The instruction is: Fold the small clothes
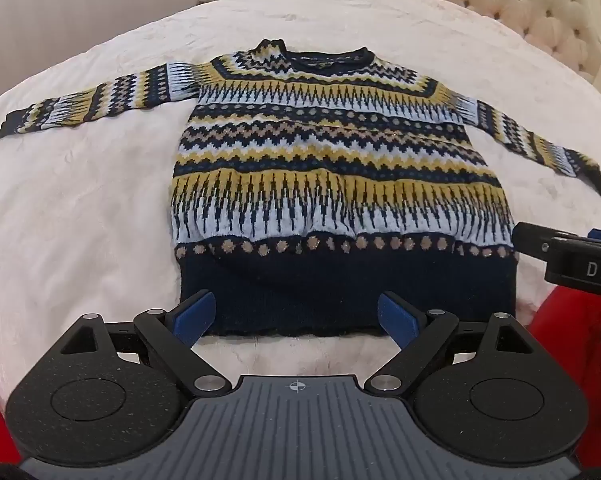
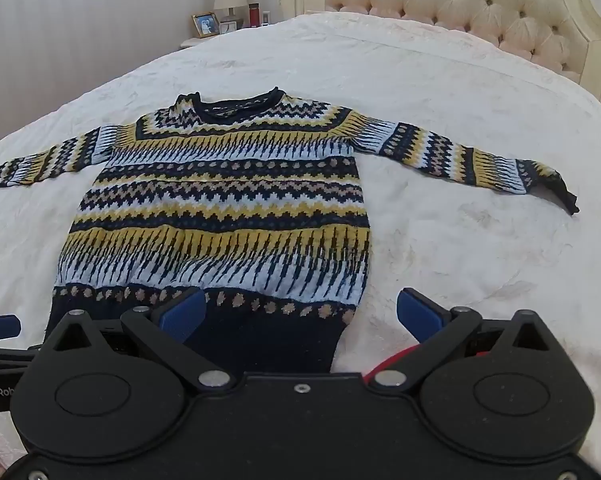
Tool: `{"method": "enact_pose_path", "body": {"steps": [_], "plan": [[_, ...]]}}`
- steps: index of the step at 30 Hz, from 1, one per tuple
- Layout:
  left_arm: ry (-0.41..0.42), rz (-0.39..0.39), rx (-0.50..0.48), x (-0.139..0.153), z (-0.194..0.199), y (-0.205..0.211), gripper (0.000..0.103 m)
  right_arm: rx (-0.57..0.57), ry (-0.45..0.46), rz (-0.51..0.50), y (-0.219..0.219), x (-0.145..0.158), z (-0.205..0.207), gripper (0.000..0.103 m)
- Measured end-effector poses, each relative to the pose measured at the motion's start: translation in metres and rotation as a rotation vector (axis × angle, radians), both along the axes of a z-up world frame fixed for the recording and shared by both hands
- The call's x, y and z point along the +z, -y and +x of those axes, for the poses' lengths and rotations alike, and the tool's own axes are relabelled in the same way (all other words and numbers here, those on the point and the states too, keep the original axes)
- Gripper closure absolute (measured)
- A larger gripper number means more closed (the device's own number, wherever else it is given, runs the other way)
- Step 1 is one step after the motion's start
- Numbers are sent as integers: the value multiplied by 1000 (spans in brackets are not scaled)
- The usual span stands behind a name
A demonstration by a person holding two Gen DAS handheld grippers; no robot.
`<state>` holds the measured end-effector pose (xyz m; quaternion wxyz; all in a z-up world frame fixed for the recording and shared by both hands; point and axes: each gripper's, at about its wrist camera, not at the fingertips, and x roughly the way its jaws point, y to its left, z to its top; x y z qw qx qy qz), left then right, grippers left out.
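Here, spread flat and face-up at centre frame on the pale bedspread [image 1: 80, 220]: the patterned sweater [image 1: 332, 152], sleeves out toward upper left and right edge, dark hem nearest the cameras. Likely risk: pinching one knit layer only, or bedspread along with the hem, dragging the body askew and bunching the fold. Left gripper [image 1: 296, 316] wide, hovering at the hem, holding nothing; right gripper [image 2: 300, 316] equally wide over the hem's right corner, empty too.

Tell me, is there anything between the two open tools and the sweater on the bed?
Nothing visible. The sweater lies flat on the bed; the left tool and right tool hover open over its dark hem.
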<state>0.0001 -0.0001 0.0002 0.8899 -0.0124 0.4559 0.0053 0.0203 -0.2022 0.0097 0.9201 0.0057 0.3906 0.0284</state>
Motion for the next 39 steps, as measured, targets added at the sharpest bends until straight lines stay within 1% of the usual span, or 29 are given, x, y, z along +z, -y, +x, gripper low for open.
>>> {"method": "enact_pose_path", "body": {"steps": [8, 9, 13, 14, 19, 23, 39], "plan": [[1, 14, 3, 0, 5, 5, 14, -4, -3, -4, -1, -1, 1, 2], [12, -9, 7, 4, 1, -2, 14, -5, -3, -5, 0, 2, 1, 2], [13, -11, 13, 3, 0, -3, 14, 2, -10, -1, 2, 8, 4, 2], [12, -12, 14, 3, 0, -3, 14, 2, -11, 0, -2, 3, 4, 2], [12, -12, 16, 2, 1, -4, 14, 3, -13, 5, -3, -3, 3, 2], [12, -12, 17, 1, 1, -4, 14, -2, -27, 13, -2, -2, 6, 2], [3, -23, 17, -3, 3, -7, 14, 3, -36, 13, -7, -4, 7, 2]]}}
